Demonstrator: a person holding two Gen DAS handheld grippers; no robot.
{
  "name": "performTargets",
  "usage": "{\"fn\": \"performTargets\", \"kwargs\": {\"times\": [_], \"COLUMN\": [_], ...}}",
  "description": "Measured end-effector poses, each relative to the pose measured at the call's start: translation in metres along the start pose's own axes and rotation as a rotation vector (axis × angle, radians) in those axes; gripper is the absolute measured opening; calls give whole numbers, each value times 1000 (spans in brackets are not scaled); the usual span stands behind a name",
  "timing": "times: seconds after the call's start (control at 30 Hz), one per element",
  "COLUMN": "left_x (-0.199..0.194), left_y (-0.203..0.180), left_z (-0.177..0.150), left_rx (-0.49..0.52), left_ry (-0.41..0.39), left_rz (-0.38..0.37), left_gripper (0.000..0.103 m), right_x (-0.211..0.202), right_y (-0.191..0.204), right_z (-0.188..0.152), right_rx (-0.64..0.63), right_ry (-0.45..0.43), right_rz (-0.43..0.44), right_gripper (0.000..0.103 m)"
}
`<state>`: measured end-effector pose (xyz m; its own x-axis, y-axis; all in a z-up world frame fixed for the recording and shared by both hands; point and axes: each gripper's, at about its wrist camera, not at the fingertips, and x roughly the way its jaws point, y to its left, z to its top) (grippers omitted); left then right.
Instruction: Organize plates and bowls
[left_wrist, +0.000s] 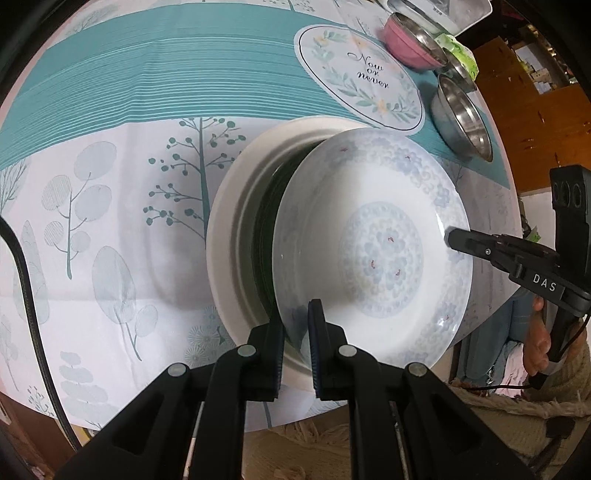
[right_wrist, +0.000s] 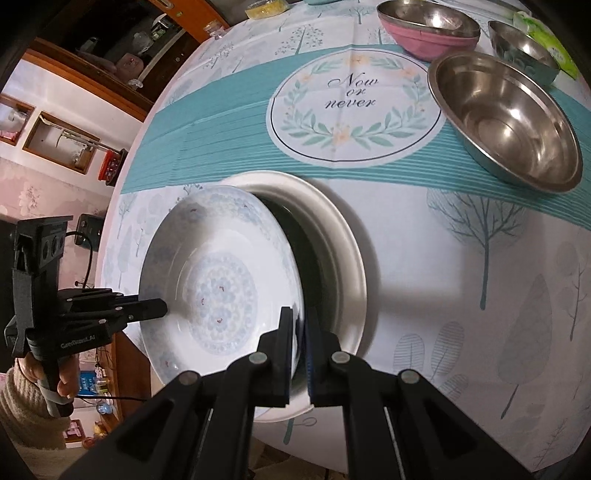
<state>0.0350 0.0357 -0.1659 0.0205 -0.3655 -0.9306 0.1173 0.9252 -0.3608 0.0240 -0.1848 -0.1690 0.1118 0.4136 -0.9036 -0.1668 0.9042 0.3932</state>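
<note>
Both grippers are clamping the floral plate: left gripper and right gripper pinching opposite rims, holding it tilted over the white plate lying near the tabletop's front edge.

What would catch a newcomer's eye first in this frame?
The floral plate, tilted up on edge near the table's front, pinched at opposite rims by the left claw and right claw. It leans over a plain white plate lying flat. Behind, steel bowls sit by a "Now or never" tablecloth.
</note>
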Motion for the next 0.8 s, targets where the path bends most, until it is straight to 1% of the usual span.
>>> {"fn": "performTargets", "kwargs": {"times": [0.3,0.57,0.8], "left_x": [2,6,13], "left_y": [-3,-1,0], "left_z": [2,6,8], "left_rx": [15,7,13], "left_ry": [-1,-2,18], "left_rz": [9,7,20], "left_gripper": [8,9,9], "right_x": [7,14,18], "right_y": [-4,-6,-3], "right_z": [-3,0,1], "right_rx": [16,26,6], "right_ry": [4,2,18], "right_rz": [-3,-7,-37], "right_gripper": [6,6,6]}}
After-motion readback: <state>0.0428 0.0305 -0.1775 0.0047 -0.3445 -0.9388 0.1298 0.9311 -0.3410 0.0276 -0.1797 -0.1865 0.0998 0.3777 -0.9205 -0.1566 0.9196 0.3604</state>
